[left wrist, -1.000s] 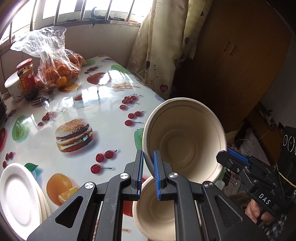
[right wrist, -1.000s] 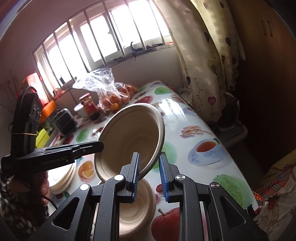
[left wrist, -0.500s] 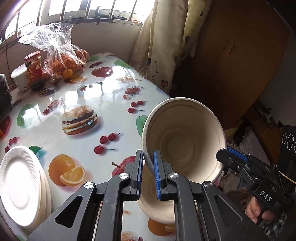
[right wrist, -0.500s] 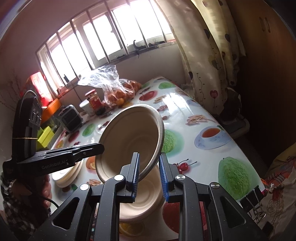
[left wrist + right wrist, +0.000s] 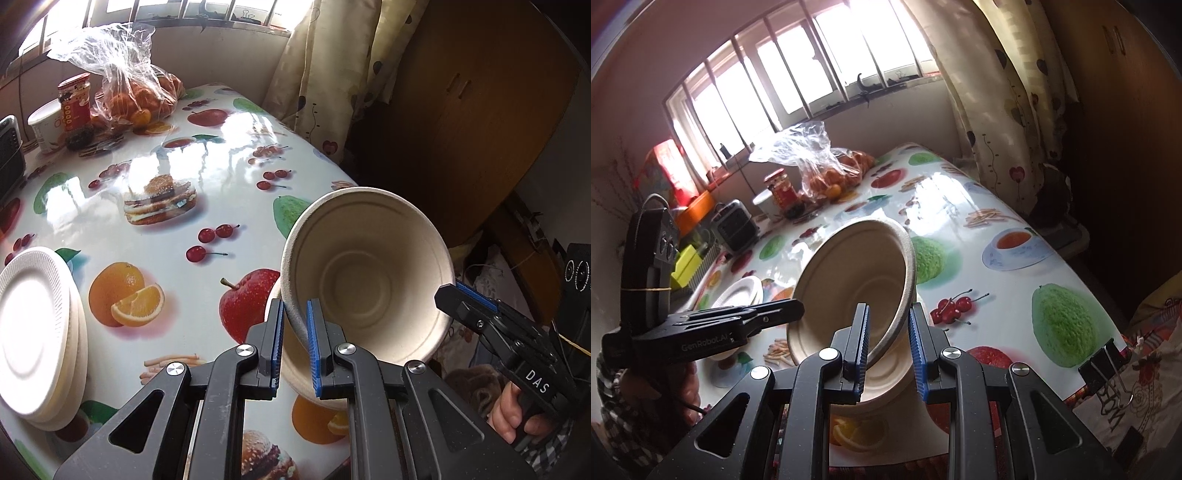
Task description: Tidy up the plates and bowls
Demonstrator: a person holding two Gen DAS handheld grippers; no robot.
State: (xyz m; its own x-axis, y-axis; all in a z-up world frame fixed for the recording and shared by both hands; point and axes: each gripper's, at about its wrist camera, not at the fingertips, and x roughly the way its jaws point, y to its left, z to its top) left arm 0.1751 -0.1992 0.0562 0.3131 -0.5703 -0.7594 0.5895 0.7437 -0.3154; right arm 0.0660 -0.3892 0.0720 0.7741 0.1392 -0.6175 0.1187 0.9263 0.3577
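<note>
Left wrist: left tongs [image 5: 294, 328] clamped on tilted bowl [image 5: 369, 273] rim; right tongs [image 5: 886, 338] apart, straddling it.

A bag of oranges [image 5: 138, 94] beside a red-lidded jar [image 5: 75, 101].

Two black plastic two-finger grippers are shown, left gripper [image 5: 295, 345] and right gripper [image 5: 888, 352], fitted with ribbed blue pads [image 5: 311, 347], silver screws [image 5: 246, 349] and white lettering. Checked sleeves [image 5: 613, 402] are worn.

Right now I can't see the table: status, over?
Left gripper shut on tilted bowl. Right gripper open around its rim. Second bowl beneath; plate stack apart, nothing blocking.
</note>
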